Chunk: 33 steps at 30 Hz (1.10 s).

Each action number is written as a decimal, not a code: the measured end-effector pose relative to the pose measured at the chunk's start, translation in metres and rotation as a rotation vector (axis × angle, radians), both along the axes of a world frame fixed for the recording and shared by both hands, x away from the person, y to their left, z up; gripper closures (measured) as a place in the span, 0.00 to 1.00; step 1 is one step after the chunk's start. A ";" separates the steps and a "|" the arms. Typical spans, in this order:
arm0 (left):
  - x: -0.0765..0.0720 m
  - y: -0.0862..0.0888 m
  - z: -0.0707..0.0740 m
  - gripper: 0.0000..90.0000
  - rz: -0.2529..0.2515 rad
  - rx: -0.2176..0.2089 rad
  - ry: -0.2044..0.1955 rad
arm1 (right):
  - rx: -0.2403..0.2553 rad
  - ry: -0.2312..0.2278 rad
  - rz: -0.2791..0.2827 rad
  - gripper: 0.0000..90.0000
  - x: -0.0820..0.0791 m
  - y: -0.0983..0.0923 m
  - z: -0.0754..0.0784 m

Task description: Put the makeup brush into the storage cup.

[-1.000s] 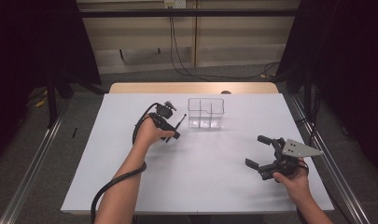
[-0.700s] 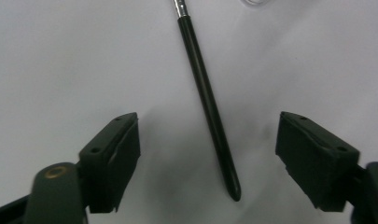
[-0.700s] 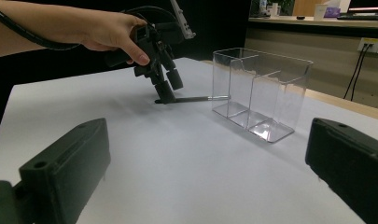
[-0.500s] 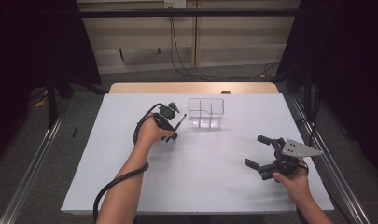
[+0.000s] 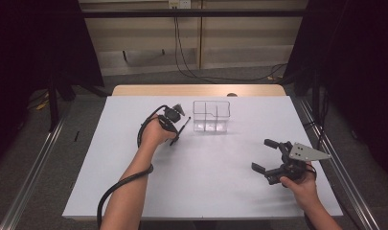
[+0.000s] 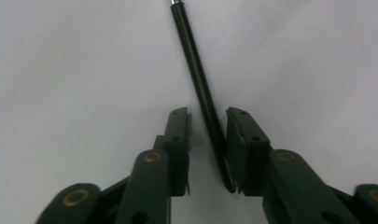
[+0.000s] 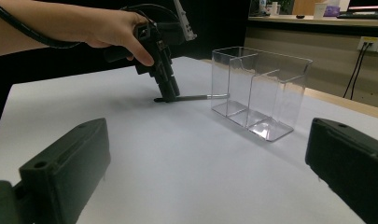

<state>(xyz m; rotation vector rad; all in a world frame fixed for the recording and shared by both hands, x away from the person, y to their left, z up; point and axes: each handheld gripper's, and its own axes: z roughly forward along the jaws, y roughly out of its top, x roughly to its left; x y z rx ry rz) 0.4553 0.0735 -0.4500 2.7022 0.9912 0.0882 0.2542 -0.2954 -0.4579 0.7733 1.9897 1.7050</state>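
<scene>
- The left gripper (image 5: 175,135) is tipped down onto the white table (image 5: 134,191), its jaws a little apart and straddling the rear end of a black pen (image 6: 201,88) that lies flat there.
- In the left gripper view the pen rests against the right-hand jaw with a gap at the other; it does not look clamped, though the close angle makes that hard to judge.
- The pen's silver tip points toward a clear divided holder (image 5: 211,115) and, in the right gripper view, lies just beside its near wall (image 7: 259,88).
- The step in hand looks like the grasp of the pen, probably to stand it in one compartment of the holder.
- The next move calls for closing the jaws squarely on the barrel, then lifting and tilting it upright over the holder's open top.
- The right gripper (image 5: 270,155) is held low over the table's right side, well apart from the holder, jaws wide apart and holding nothing.
</scene>
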 end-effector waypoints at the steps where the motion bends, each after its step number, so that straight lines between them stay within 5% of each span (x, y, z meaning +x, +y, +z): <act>1: 0.000 0.000 0.000 0.81 -0.007 0.003 0.006 | 0.000 -0.001 0.001 0.00 0.000 0.000 0.000; 6: 0.001 -0.002 0.000 0.90 0.016 -0.002 0.032 | -0.001 -0.002 0.003 0.00 0.000 0.001 0.000; 22: 0.004 -0.003 0.002 0.94 0.111 0.013 0.057 | -0.002 0.002 -0.002 0.00 0.000 -0.001 -0.001; 33: 0.001 0.013 0.001 0.94 0.167 -0.094 0.060 | -0.002 0.003 0.001 0.00 0.000 0.000 -0.001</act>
